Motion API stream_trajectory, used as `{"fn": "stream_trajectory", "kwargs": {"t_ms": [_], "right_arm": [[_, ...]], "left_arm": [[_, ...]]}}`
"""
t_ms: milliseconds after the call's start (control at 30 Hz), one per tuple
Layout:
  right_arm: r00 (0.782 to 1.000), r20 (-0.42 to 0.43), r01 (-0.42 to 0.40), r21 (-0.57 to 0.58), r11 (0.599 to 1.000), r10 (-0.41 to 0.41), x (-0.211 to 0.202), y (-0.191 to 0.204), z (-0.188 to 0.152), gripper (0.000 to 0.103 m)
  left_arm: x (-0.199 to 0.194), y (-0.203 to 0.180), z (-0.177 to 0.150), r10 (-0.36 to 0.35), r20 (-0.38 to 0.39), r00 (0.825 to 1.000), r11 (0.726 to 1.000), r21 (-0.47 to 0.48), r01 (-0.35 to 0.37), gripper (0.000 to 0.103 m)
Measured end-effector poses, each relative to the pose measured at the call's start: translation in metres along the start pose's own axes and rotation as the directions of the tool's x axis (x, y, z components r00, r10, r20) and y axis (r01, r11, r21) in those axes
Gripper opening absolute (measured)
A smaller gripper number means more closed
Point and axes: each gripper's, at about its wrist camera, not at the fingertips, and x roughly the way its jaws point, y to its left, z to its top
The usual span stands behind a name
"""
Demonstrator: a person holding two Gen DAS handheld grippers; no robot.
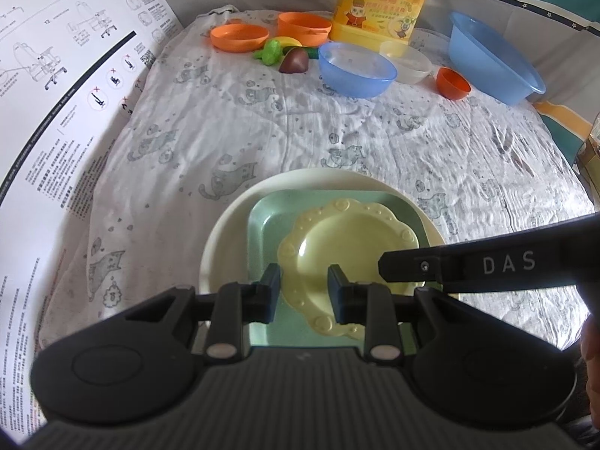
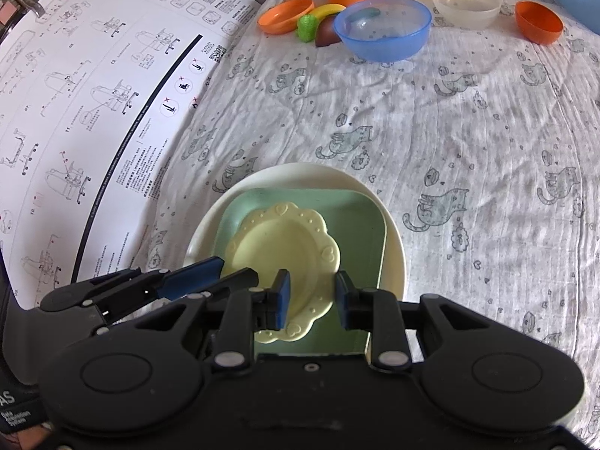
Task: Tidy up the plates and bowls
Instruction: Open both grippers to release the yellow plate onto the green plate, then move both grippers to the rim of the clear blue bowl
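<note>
A scalloped pale yellow plate [image 1: 348,247] lies on a green square plate [image 1: 270,221], which lies on a round cream plate [image 1: 225,232]; the stack also shows in the right wrist view [image 2: 288,247]. My left gripper [image 1: 303,292] is open just above the yellow plate's near edge. My right gripper [image 2: 311,300] is open over the same plate, holding nothing. At the back stand a blue bowl [image 1: 356,69], a clear bowl [image 1: 407,62], a small orange bowl [image 1: 452,82], an orange plate [image 1: 240,37], an orange bowl [image 1: 303,26] and a large blue basin [image 1: 491,56].
A cat-print cloth [image 1: 337,131] covers the table. Toy fruit and vegetables [image 1: 288,56] lie beside the blue bowl. A yellow jug [image 1: 382,0] stands at the back. A large printed instruction sheet [image 1: 56,93] lies along the left side.
</note>
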Motion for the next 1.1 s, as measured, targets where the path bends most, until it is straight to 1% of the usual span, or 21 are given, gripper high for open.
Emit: {"fn": "stream_trajectory", "kwargs": {"t_ms": [33,67,100,133,167,200,233,267,300,367,433,600,867,1100], "right_arm": [[1.000,0.001,-0.004,-0.001,1.000,0.004,0.000,0.000,0.000,0.028],[1.000,0.003,-0.008,-0.002,1.000,0.008,0.000,0.000,0.000,0.035],[1.000,0.006,-0.011,-0.004,1.000,0.011,-0.001,0.000,0.001,0.042],[1.000,0.014,0.003,-0.006,1.000,-0.003,-0.002,0.000,0.001,0.050],[1.000,0.027,0.016,-0.010,1.000,-0.016,-0.004,0.000,0.002,0.060],[0.999,0.040,0.021,-0.011,1.000,-0.020,-0.007,-0.001,0.003,0.068],[0.999,0.048,0.014,-0.012,1.000,-0.014,-0.010,-0.002,0.004,0.083],[0.998,0.066,0.021,-0.015,1.000,-0.020,-0.014,-0.002,0.004,0.090],[0.997,0.082,0.018,-0.029,0.999,-0.015,-0.018,-0.002,0.003,0.093],[0.994,0.109,0.023,-0.058,0.998,-0.016,-0.025,-0.001,0.002,0.103],[0.991,0.129,0.032,-0.069,0.997,-0.022,-0.030,-0.001,0.002,0.103],[0.990,0.138,0.047,-0.070,0.996,-0.037,-0.035,-0.002,0.003,0.103],[0.988,0.148,0.058,-0.063,0.996,-0.048,-0.036,-0.007,0.004,0.103],[0.986,0.160,0.058,-0.013,0.998,-0.055,-0.038,-0.025,0.012,0.103]], "left_arm": [[0.000,0.000,0.000,0.000,0.000,1.000,1.000,-0.001,0.000,0.028],[0.000,0.000,0.000,-0.001,0.006,1.000,1.000,-0.002,0.001,0.030],[-0.002,0.000,0.000,-0.003,0.013,1.000,1.000,-0.004,0.003,0.037],[-0.004,0.001,0.001,0.007,0.023,1.000,1.000,-0.006,-0.007,0.040],[-0.006,0.002,0.001,0.019,0.037,0.999,1.000,-0.008,-0.019,0.049],[-0.009,0.003,0.002,0.025,0.047,0.999,1.000,-0.012,-0.025,0.070],[-0.012,0.005,0.002,0.032,0.063,0.997,0.999,-0.023,-0.031,0.079],[-0.016,0.006,0.003,0.059,0.082,0.995,0.998,-0.033,-0.057,0.091],[-0.019,0.007,0.003,0.068,0.096,0.993,0.997,-0.033,-0.065,0.097],[-0.025,0.010,0.005,0.070,0.113,0.991,0.997,-0.040,-0.066,0.102],[-0.029,0.014,0.005,0.076,0.119,0.990,0.996,-0.052,-0.071,0.103],[-0.027,0.019,0.005,0.090,0.098,0.991,0.993,-0.081,-0.082,0.103],[-0.021,0.014,0.010,0.083,0.077,0.994,0.995,-0.069,-0.078,0.103],[-0.013,0.008,0.021,0.088,0.058,0.994,0.994,-0.068,-0.084,0.103]]}}
